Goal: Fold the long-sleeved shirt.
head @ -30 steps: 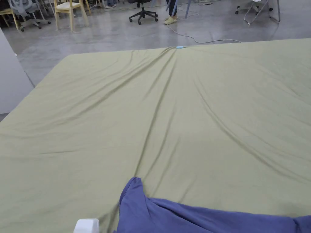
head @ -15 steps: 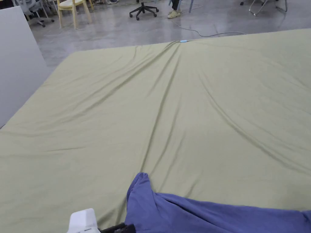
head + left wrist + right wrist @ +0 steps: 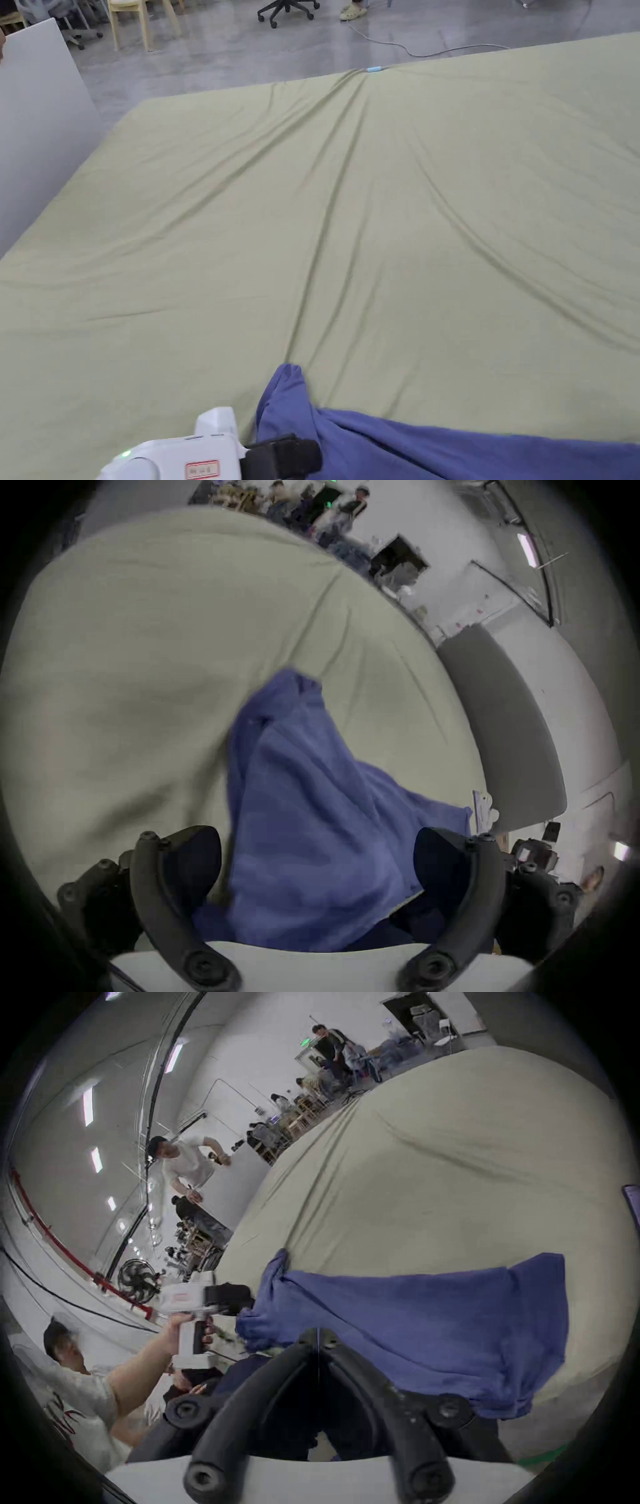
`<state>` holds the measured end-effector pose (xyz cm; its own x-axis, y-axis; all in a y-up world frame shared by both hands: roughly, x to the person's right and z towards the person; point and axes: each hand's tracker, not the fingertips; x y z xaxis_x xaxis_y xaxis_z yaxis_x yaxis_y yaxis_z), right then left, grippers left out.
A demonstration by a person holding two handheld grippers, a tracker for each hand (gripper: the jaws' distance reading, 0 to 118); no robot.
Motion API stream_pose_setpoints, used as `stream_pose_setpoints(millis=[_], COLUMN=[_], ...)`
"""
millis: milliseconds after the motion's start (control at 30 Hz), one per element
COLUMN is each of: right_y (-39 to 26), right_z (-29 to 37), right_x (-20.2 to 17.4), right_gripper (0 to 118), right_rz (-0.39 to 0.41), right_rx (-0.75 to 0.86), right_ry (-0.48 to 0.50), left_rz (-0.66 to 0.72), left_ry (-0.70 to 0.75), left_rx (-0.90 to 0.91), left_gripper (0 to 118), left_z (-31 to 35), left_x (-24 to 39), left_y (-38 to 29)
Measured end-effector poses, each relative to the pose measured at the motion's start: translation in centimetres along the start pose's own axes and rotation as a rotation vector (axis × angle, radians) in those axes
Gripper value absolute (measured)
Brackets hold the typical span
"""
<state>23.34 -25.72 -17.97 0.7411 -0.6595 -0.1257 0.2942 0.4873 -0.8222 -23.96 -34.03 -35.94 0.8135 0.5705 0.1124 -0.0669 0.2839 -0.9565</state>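
A blue long-sleeved shirt (image 3: 437, 450) lies crumpled along the near edge of a table covered with an olive-green sheet (image 3: 312, 206). One bunched end of it pokes up toward the table's middle. My left gripper (image 3: 284, 456), white with black jaws, sits at the shirt's left end. In the left gripper view it (image 3: 315, 836) stands open, jaws wide apart with the shirt (image 3: 311, 809) between them. In the right gripper view my right gripper (image 3: 317, 1333) is shut, tips meeting at the shirt's (image 3: 433, 1321) near edge. Whether it pinches cloth is unclear. A hand holds the left gripper (image 3: 235, 1298) there.
A white panel (image 3: 37, 125) stands off the table's left side. Chairs (image 3: 128, 19) and a floor cable (image 3: 431, 50) lie beyond the far edge, where a small blue clip (image 3: 374, 69) holds the sheet. A person (image 3: 187, 1165) leans over a white table, near a fan (image 3: 136, 1281).
The head camera has tilted down. My left gripper has come up from the lower left and reached the shirt's left end. The shirt has barely moved.
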Motion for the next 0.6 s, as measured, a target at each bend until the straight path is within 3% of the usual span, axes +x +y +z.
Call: stream_pose_setpoints(millis=[67, 100, 167, 200, 233, 367, 533, 600], right_y=[0.0, 0.0, 0.1, 0.1, 0.2, 0.7, 1.9, 2.5], right_z=[-0.2, -0.3, -0.6, -0.7, -0.8, -1.3, -1.4, -1.4], right_x=[0.2, 0.3, 0.3, 0.3, 0.2, -0.8, -2.5, -3.3], right_gripper=[3, 3, 3, 3, 3, 3, 3, 3], right_rz=[-0.006, -0.007, -0.015, -0.019, -0.024, -0.013, 0.015, 0.025], right_rx=[-0.004, -0.005, -0.007, -0.009, -0.010, -0.016, 0.002, 0.018], right_ry=[-0.007, -0.013, -0.028, -0.028, -0.028, -0.027, -0.013, -0.008], left_rz=[-0.084, -0.160, -0.323, -0.368, -0.336, -0.279, 0.033, 0.053], left_ry=[0.078, 0.143, 0.310, 0.322, 0.237, 0.195, -0.010, -0.023], left_rx=[-0.017, -0.001, -0.016, -0.001, 0.002, 0.034, 0.131, 0.174], left_gripper=[104, 93, 59, 41, 39, 37, 34, 34], left_z=[-1.8, -2.3, -3.0, -2.8, -2.4, -0.4, 5.3, 7.6], left_x=[2.6, 3.4, 6.3, 7.2, 7.8, 8.2, 4.0, 2.4], left_y=[-0.1, -0.7, -1.1, -1.3, -2.0, -1.6, 1.2, 1.9])
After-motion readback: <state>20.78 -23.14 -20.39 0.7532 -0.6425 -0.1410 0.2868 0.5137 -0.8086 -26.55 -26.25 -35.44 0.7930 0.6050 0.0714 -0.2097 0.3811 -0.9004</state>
